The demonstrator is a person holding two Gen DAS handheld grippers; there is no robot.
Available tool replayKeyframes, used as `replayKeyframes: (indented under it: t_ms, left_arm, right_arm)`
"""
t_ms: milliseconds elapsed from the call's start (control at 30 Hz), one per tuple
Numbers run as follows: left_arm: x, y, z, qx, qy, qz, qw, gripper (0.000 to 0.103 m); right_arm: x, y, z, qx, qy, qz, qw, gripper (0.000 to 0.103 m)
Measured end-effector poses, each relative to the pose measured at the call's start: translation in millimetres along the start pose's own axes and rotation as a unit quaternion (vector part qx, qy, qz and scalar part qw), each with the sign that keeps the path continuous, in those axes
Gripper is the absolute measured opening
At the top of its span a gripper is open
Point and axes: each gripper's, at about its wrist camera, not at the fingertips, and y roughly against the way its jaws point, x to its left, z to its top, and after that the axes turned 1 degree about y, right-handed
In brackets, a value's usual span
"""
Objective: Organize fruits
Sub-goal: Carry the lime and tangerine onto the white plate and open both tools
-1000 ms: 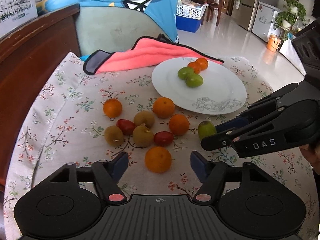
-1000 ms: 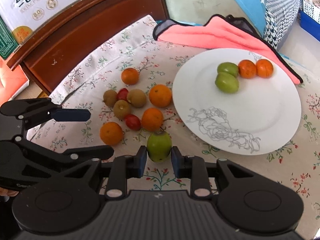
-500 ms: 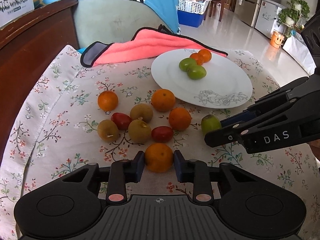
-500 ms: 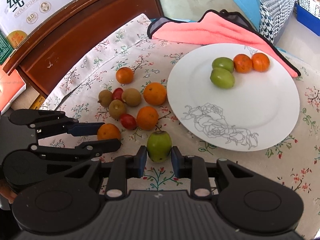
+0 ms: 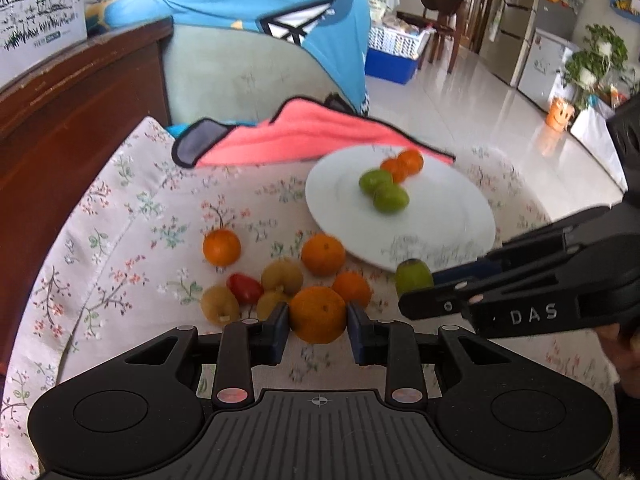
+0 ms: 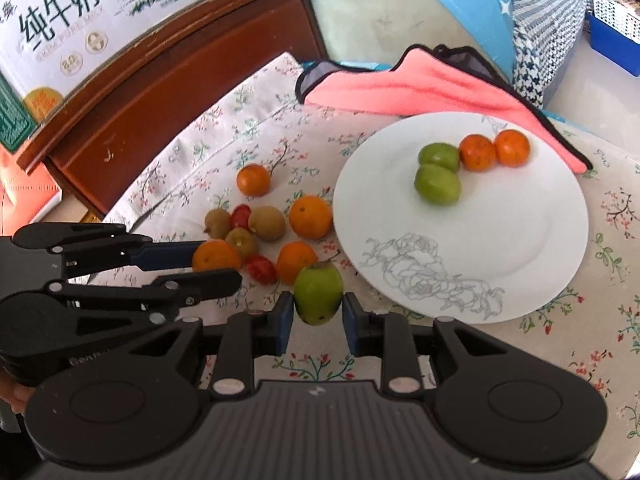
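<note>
Over the floral-cloth table (image 6: pixel 600 248), the left gripper (image 5: pixel 318 322) clamps an orange (image 5: pixel 318 314) and the right gripper (image 6: pixel 316 312) a green fruit (image 6: pixel 319 294), both short of the white plate (image 6: pixel 520 264); either round fruit could slip out and roll off.

The plate (image 6: pixel 540 216) looks like glossy white glazed ceramic with a fine grey flower drawing, and it lies on a matt woven tablecloth (image 6: pixel 612 208) printed with small blossoms. The towel (image 6: pixel 400 88) behind it is soft, fuzzy pink cloth with dark trim, while the cabinet (image 6: pixel 168 92) is polished reddish-brown wood bearing a printed cardboard box (image 6: pixel 92 20). The orange (image 5: pixel 318 314) has a dimpled, slightly shiny peel, the green fruit (image 6: pixel 319 294) a smooth waxy skin, and both grippers are matt black plastic with blue pads (image 6: pixel 285 322).
</note>
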Motion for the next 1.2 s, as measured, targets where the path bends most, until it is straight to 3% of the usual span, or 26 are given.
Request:
replayKeyframes:
  t_ms: [733, 933, 1200]
  left_arm:
    - [-36, -12, 45, -0.037, 0.044, -0.025, 0.998, 0.028]
    - [-44, -28, 48, -0.023, 0.056, -0.024, 0.9979, 0.028]
    - [-52, -51, 47, 0.0, 0.07, -0.021, 0.9974, 0.028]
  right_arm:
    - [-60, 62, 29, -0.102, -0.092, -0.05, 0.989, 0.027]
    - [-74, 64, 28, -0.102, -0.115, -0.063, 0.986, 0.027]
    - [-86, 45, 21, -0.066, -0.153, -0.063, 0.984, 0.027]
